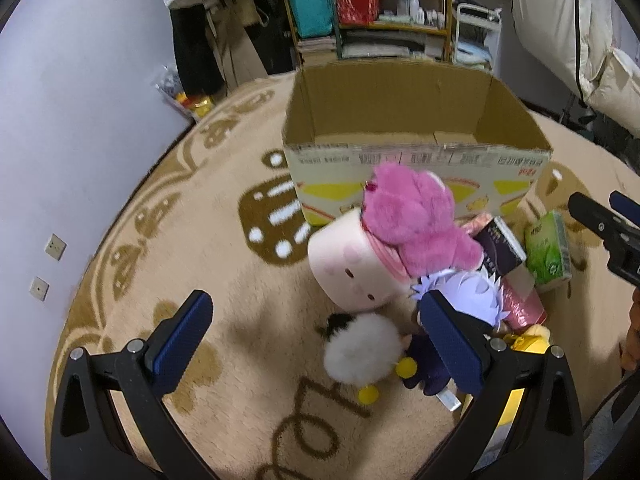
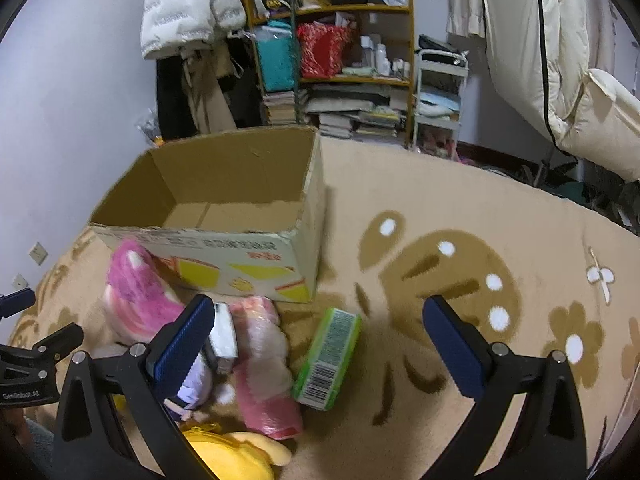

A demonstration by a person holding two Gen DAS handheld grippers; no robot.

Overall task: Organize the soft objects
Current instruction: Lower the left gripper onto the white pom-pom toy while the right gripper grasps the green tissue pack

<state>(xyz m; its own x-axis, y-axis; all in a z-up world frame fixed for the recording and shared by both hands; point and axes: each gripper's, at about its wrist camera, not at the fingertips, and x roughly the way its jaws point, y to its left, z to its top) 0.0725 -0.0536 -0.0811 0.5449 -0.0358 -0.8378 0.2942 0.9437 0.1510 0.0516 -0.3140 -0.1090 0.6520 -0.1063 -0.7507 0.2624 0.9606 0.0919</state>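
An open, empty cardboard box (image 1: 412,160) stands on the beige rug (image 1: 224,288); it also shows in the right wrist view (image 2: 224,256). In front of it lies a heap of toys: a pink plush bear (image 1: 416,220) on a pale pink block plush (image 1: 352,268), a white fluffy doll (image 1: 360,348), a lilac-haired doll (image 1: 468,292), a yellow plush (image 2: 228,452). My left gripper (image 1: 316,344) is open and empty just above the fluffy doll. My right gripper (image 2: 320,340) is open and empty above a green tissue pack (image 2: 328,360).
A pink wrapped roll (image 2: 264,364) and a dark box (image 1: 500,248) lie among the toys. A cluttered shelf (image 2: 340,48) and hanging coats (image 2: 540,52) stand behind the box. A wall with sockets (image 1: 52,248) is at left. The rug's right half (image 2: 460,240) is bare.
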